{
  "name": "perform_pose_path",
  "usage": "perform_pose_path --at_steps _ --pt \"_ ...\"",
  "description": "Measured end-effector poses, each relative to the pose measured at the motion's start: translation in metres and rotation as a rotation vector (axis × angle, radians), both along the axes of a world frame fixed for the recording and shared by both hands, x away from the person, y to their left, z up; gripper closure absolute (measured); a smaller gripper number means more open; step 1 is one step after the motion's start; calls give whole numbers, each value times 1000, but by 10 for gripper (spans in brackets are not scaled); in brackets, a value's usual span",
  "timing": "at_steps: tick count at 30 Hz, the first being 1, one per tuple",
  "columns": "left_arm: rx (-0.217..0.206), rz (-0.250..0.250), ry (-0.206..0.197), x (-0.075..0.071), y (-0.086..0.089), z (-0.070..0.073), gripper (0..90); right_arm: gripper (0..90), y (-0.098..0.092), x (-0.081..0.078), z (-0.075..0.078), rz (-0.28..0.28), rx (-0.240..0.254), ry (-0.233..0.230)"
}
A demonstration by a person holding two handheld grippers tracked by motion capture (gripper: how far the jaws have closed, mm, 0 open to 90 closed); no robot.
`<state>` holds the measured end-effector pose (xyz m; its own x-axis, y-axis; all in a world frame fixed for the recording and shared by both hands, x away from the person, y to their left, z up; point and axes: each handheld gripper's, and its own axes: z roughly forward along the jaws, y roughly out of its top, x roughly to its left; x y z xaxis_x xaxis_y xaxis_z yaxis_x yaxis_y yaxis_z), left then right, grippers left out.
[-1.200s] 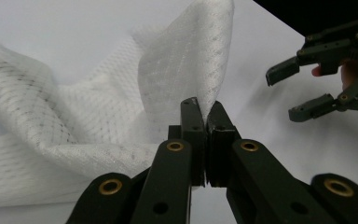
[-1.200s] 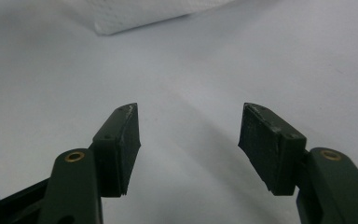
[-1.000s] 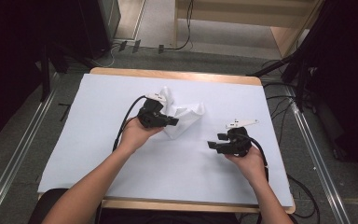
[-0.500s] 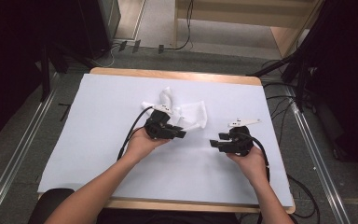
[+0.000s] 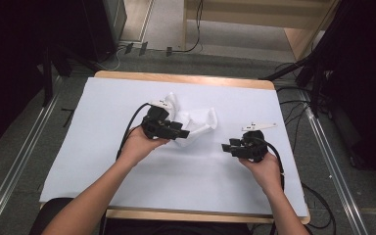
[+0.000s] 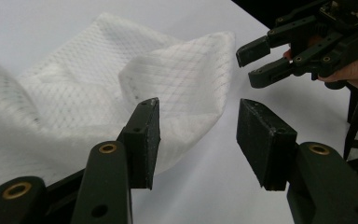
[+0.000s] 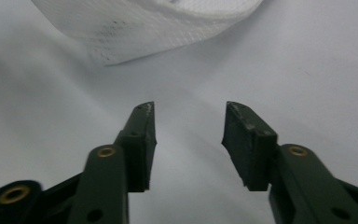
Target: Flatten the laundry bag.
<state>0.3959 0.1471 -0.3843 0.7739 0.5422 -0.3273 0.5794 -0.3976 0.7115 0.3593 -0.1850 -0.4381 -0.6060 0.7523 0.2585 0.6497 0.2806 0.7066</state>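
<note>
A crumpled white mesh cloth (image 5: 196,120) lies on the white table cover, near the middle. My left gripper (image 5: 183,133) hovers at the cloth's near edge, jaws open, with nothing between them. In the left gripper view the cloth (image 6: 98,93) spreads behind the left jaw and my left gripper (image 6: 198,135) stands open over bare cover. My right gripper (image 5: 226,147) is open to the right of the cloth, pointing at it, a short gap away. In the right gripper view my right gripper (image 7: 189,135) is open over the cover and the cloth (image 7: 144,23) lies ahead. The right gripper (image 6: 261,60) also appears at the upper right of the left gripper view.
The white cover (image 5: 103,107) spans a wooden table (image 5: 186,78). Cables (image 5: 298,117) run along the table's right side. Dark equipment (image 5: 63,34) stands beyond the far left corner. Metal rails (image 5: 19,161) flank the table on the floor.
My left gripper has moved right and nearer along the cloth's edge. The cloth has shifted and spread a little. The right gripper has edged left toward the cloth.
</note>
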Motion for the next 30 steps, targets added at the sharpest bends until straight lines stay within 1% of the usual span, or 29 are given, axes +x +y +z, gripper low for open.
perform_pose_path --at_steps 1,2,3,5,7,9,10,11,12,13,14,18,19,22,23,25,27,30 --pt "3 5 -2 1 4 1 504 645 0 1 3 -2 7 2" --pt "9 10 2 1 9 3 504 668 0 1 7 -5 9 5" --pt "6 21 2 2 17 5 504 737 0 5 15 0 24 8" --pt "7 33 0 1 26 7 504 810 2 10 25 8 28 8" --pt "8 48 -4 1 35 9 504 853 4 15 33 24 31 4" --pt "9 65 -3 1 43 8 503 873 8 22 41 35 28 -2" --pt "9 65 -3 1 43 8 504 873 8 22 41 35 28 -2" --pt "8 80 1 1 52 6 503 883 14 31 49 39 28 -12" --pt "8 80 1 1 52 6 504 883 14 31 49 39 28 -12" --pt "3 94 3 2 58 5 504 895 20 38 56 48 36 -17" --pt "5 100 6 3 61 4 504 898 24 42 59 52 36 -20" --pt "-9 115 12 4 69 0 503 900 47 54 72 87 14 -26" --pt "-6 115 9 5 71 -1 503 900 53 56 73 101 14 -29" --pt "-8 129 9 5 76 -4 498 900 70 62 76 137 8 -23" --pt "-13 136 12 5 78 -4 495 900 76 63 75 147 6 -17" --pt "-13 142 9 5 81 -6 488 900 83 64 70 164 -17 -4" --pt "-11 151 9 5 84 -7 487 900 85 65 63 170 -21 16" --pt "-11 161 12 6 87 -8 486 900 81 61 51 169 -26 45"
